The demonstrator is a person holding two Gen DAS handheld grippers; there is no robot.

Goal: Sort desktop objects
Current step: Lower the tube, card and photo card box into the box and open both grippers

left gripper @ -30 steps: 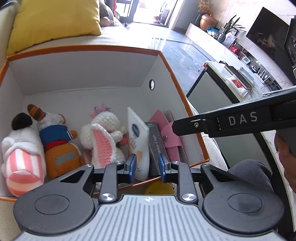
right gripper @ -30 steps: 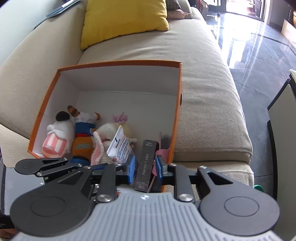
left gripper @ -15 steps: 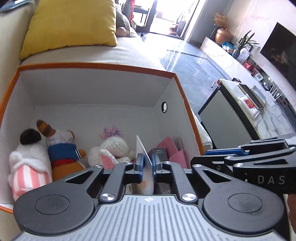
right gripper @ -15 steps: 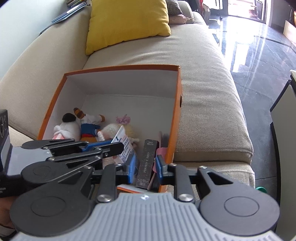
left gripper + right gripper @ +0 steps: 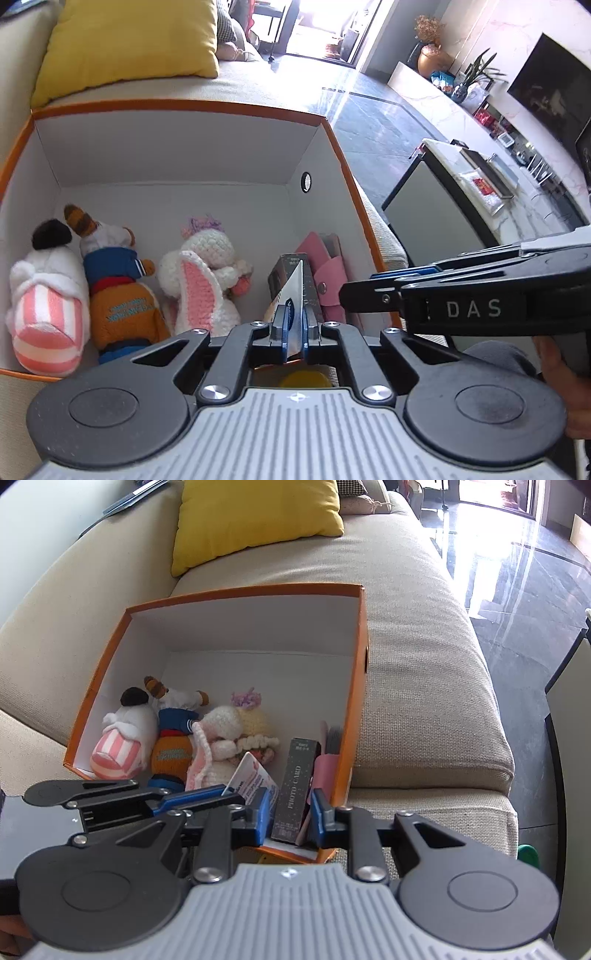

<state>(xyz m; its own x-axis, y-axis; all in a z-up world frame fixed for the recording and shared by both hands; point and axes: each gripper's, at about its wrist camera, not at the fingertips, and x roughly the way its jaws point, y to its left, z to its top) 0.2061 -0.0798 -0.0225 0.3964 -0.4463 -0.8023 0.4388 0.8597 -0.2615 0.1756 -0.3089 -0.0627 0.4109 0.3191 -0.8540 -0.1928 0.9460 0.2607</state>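
Three plush toys (image 5: 177, 738), a card box (image 5: 295, 786) and a pink pouch (image 5: 321, 266) already sit in the orange box (image 5: 354, 686) on the sofa. The left tool (image 5: 293, 325) is clenched on a white packet (image 5: 255, 779) over the box's near edge, seemingly the last placement; the right tool (image 5: 288, 808) hangs released.

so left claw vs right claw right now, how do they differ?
The left claw is shut on the white tube; the right claw is open and holds nothing. The left claw pinches the tube's flat end; the right claw's pads only frame the black PHOTO CARD box, without clear contact. Both hang at the near edge of the orange box, pointing in.
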